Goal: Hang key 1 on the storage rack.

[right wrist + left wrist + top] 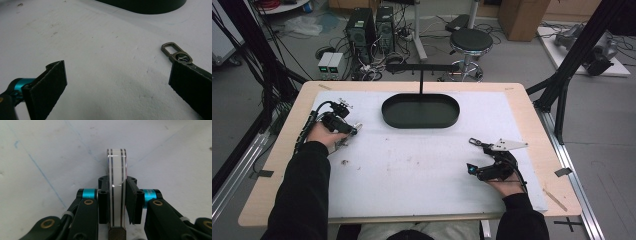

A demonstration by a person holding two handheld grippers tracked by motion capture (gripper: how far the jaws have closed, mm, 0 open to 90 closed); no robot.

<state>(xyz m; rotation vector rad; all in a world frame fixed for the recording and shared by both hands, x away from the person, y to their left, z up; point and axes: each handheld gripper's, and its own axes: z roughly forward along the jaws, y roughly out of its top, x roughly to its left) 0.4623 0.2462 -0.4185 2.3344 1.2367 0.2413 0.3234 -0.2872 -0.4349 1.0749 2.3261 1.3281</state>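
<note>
The left gripper (117, 202) is clamped on a flat, clear plastic piece with thin dark stripes (117, 180), held on edge between the matte black pads; a small knurled metal tab sits at its lower end, and its rounded top rises above the jaws. In the high view this gripper (346, 131) rests at the left of the counter (532, 145), a pale wooden top overlaid with a white, slightly scuffed foam-like sheet (412, 160) marked with faint blue lines. The right gripper (117, 80) stands wide open with nothing between its rough-faced black pads; a dark grey metal clip with a rectangular loop and a round black badge (178, 54) lies on the sheet just beside its right jaw. In the high view the right gripper (473, 159) sits at the right, carrying its grey three-cornered plate. A shallow black oval tray (384, 112) lies well apart at the far middle of the sheet, with a thin black T-shaped stand (420, 70) behind it. A round stool (470, 42) stands on the floor beyond.
</note>
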